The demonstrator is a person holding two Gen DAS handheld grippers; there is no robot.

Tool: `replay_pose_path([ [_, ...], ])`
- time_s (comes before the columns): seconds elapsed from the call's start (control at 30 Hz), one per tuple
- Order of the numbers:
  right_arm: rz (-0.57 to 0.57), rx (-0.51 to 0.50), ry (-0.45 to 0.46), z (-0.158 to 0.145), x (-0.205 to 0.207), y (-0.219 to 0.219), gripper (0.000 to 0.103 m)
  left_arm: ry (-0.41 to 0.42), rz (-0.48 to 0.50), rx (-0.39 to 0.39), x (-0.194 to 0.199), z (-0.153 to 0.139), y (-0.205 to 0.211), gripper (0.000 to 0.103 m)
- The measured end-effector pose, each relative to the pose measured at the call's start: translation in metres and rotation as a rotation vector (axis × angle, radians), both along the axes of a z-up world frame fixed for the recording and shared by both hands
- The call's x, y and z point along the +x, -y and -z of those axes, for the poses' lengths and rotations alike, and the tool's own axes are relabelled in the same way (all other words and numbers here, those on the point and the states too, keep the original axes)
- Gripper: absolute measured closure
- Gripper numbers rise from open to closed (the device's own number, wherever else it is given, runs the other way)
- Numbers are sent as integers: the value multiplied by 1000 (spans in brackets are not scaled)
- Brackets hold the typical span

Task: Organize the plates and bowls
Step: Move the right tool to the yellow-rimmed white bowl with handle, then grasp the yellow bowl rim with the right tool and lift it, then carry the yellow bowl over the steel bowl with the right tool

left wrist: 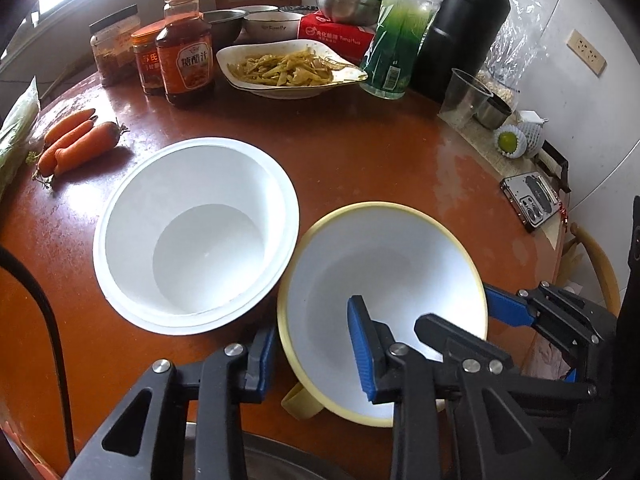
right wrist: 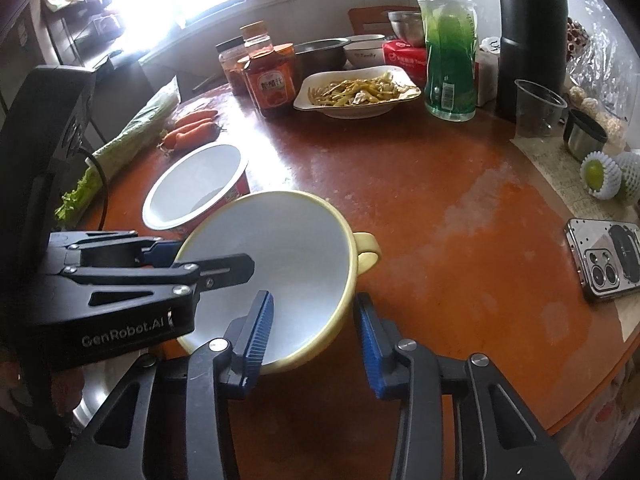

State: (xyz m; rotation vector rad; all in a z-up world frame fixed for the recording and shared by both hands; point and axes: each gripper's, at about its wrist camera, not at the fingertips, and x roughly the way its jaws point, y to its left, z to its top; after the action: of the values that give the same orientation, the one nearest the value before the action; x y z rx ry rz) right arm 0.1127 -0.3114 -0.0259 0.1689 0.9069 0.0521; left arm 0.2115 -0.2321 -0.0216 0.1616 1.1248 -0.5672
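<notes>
Both grippers, left [left wrist: 316,354] and right [right wrist: 316,338], pinch opposite rims of the yellow-rimmed white handled bowl [left wrist: 384,264] near the table's front edge, apparently to nest it into the left-hand white paper bowl [left wrist: 196,232]

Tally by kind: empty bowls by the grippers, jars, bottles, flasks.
empty bowls: 2 (white bowl, yellow-rimmed bowl)
jars: 2
bottles: 2 (sauce bottle, green bottle)
flasks: 1 (black flask)
total: 7
</notes>
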Motion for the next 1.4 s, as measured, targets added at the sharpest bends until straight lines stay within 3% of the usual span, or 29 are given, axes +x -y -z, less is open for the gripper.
replay_pose_path([
  [0.53, 3, -9, 52, -16, 1, -4, 63, 43, -20, -39, -6, -18, -12, 70],
  [1.4, -104, -68, 252, -92, -16, -65, 63, 196, -123, -151, -40, -87, -83, 70],
])
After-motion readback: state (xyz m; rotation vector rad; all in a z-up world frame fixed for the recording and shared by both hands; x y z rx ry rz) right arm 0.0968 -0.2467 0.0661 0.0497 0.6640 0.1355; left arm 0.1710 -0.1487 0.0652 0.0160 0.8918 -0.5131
